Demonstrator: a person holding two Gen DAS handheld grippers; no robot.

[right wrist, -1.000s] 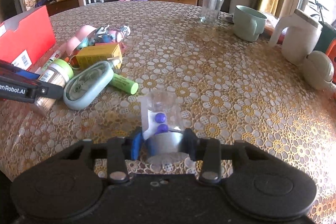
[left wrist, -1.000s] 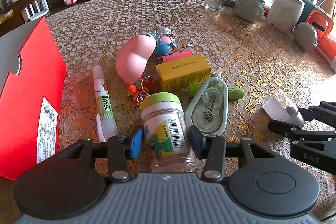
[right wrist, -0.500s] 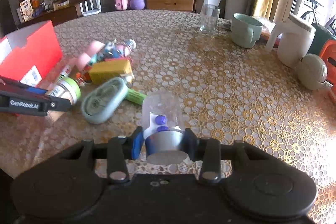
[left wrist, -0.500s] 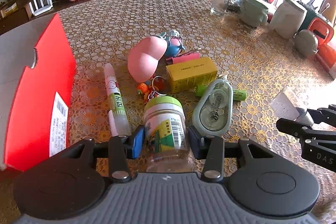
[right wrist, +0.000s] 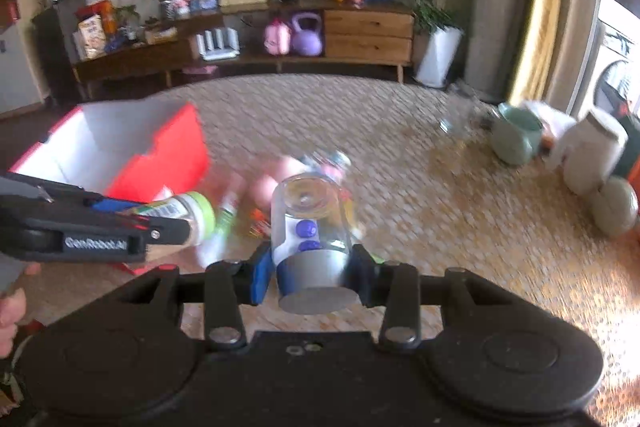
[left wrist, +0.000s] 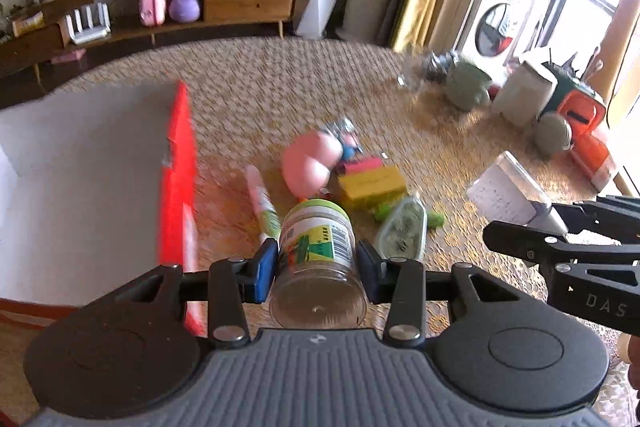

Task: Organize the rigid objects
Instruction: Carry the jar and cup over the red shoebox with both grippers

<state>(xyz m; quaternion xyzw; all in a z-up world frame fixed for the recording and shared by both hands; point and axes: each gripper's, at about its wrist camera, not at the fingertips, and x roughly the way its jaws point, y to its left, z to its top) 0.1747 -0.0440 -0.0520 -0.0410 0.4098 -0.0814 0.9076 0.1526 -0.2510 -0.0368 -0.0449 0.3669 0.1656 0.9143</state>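
My left gripper is shut on a clear jar with a green lid and holds it off the table, next to the open red box. The jar also shows in the right wrist view. My right gripper is shut on a small clear container with a silver cap holding purple bits, lifted above the table. That container shows at the right in the left wrist view. On the table lie a pink round object, a yellow box, a glue stick and a pale green tape dispenser.
The red box stands open at the left, white inside. A mint mug, a white jug, a drinking glass and a round grey object stand at the table's far right. A sideboard is behind the table.
Both grippers have risen with their objects. The left gripper carried the jar up and toward the red box; the table items now lie farther below and ahead.
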